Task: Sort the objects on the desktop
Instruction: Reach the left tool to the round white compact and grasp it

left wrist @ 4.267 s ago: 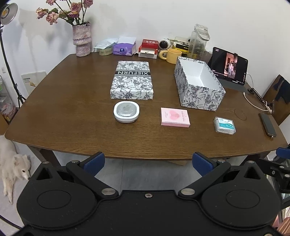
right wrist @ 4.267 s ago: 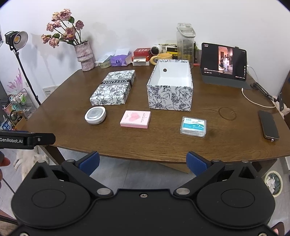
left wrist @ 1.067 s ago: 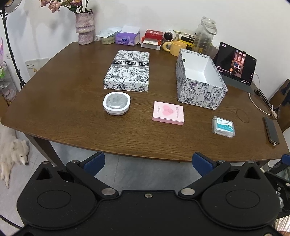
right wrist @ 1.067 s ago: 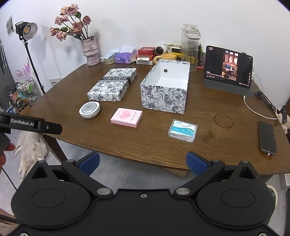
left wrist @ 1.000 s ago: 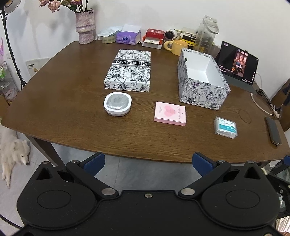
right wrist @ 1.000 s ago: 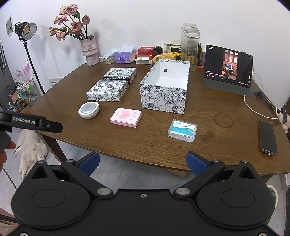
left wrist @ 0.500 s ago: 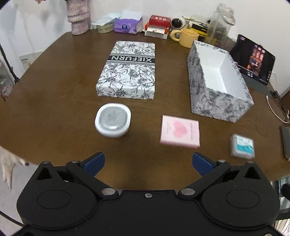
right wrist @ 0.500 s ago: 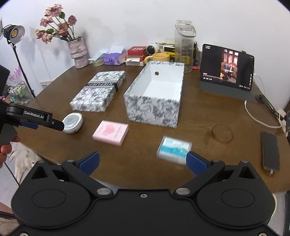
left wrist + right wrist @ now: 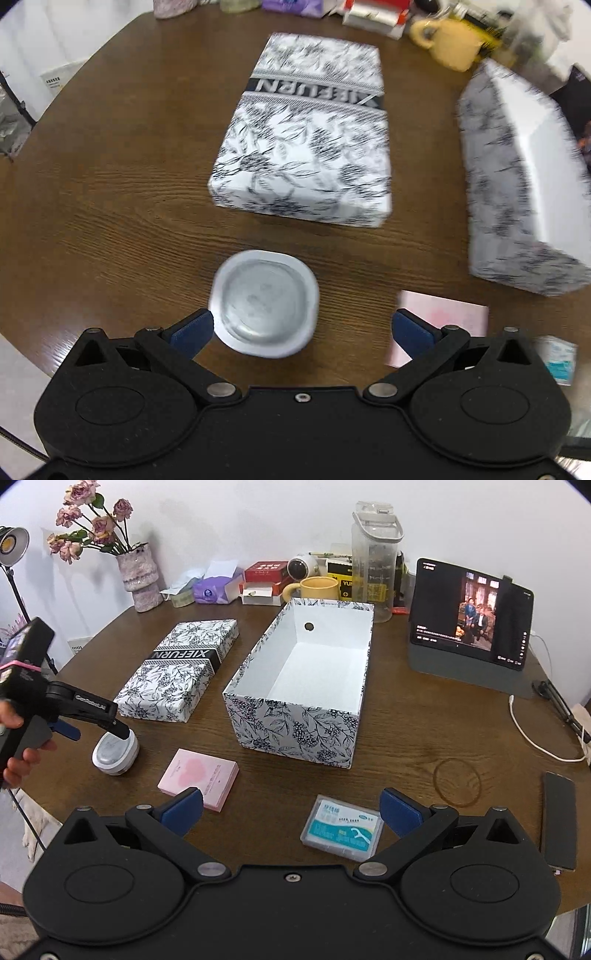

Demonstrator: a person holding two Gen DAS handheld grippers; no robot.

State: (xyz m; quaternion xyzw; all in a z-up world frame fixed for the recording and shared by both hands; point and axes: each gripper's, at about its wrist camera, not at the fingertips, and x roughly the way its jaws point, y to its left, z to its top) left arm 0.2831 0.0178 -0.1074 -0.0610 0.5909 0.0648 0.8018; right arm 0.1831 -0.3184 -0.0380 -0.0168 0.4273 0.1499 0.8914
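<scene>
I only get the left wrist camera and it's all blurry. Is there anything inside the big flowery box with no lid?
Observer: No. The open box is empty, just white walls with a small round hole in the far one.
Operator: What's the blue-and-white blob at my right edge?
Observer: A clear floss pick case, lying flat on the table just ahead of the open right gripper.
Operator: Is there more stuff further right that I can't see?
Observer: Yes, a dark phone lies flat near the table's right edge.
</scene>
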